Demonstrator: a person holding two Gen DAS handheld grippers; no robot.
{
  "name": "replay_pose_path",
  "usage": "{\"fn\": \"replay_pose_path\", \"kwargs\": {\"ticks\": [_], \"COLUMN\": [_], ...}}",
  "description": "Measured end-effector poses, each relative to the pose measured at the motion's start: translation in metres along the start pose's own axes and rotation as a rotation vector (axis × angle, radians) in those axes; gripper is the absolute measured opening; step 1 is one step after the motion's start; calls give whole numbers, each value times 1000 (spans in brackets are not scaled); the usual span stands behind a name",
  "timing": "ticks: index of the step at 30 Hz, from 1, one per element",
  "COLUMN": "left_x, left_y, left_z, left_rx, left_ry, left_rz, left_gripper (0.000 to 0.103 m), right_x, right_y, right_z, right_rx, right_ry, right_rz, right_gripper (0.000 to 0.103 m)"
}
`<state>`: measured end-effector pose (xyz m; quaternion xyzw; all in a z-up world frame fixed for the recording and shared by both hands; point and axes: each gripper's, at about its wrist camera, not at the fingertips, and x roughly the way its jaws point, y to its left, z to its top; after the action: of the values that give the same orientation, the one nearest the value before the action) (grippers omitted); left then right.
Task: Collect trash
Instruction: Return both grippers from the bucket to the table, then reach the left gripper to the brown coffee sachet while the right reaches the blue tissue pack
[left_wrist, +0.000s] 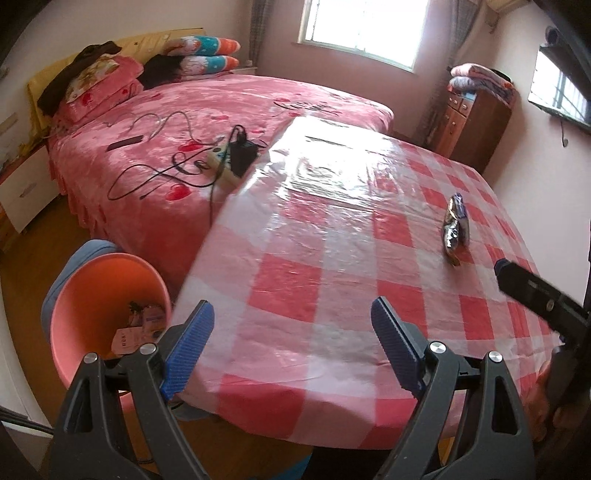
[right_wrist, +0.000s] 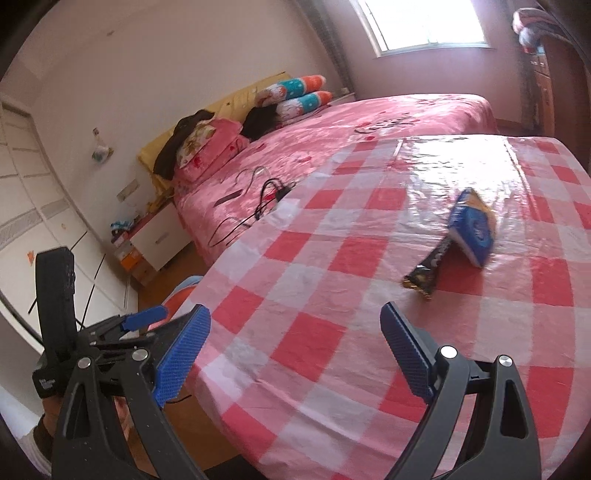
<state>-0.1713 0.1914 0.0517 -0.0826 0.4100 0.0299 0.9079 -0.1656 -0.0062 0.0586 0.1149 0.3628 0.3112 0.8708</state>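
Note:
A blue snack bag (right_wrist: 474, 226) and a dark wrapper (right_wrist: 430, 268) lie together on the red-and-white checked table (right_wrist: 306, 295); in the left wrist view they show as a crumpled foil bundle (left_wrist: 456, 227) at the table's right. An orange trash bin (left_wrist: 99, 302) with some scraps inside stands on the floor by the table's left edge. My left gripper (left_wrist: 291, 325) is open and empty over the table's near edge. My right gripper (right_wrist: 295, 332) is open and empty, short of the wrappers. The left gripper's body (right_wrist: 92, 332) shows at the lower left of the right wrist view.
A pink bed (left_wrist: 184, 147) with a power strip, cables and a remote lies behind the table. A wooden cabinet (left_wrist: 472, 122) with folded blankets stands at the back right. A white nightstand (right_wrist: 155, 236) is beside the bed.

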Motion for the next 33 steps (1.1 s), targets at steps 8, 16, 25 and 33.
{"fn": "replay_pose_path", "kwargs": {"ticks": [8, 16, 25, 33], "left_x": [14, 29, 39, 49], "left_y": [-30, -60, -79, -83], "left_z": [1, 1, 2, 2], "left_rx": [61, 132, 198, 206], "left_ry": [28, 55, 64, 82], "left_rz": [-38, -84, -108, -131], "left_gripper": [87, 87, 87, 87], "right_x": [-24, -29, -2, 35], "right_y": [-43, -100, -128, -133], "right_z": [7, 19, 45, 63], "right_rx": [97, 258, 314, 299], "right_ry": [-73, -98, -51, 10], "right_rz": [-51, -84, -93, -137], "right_gripper": [92, 92, 83, 77]}}
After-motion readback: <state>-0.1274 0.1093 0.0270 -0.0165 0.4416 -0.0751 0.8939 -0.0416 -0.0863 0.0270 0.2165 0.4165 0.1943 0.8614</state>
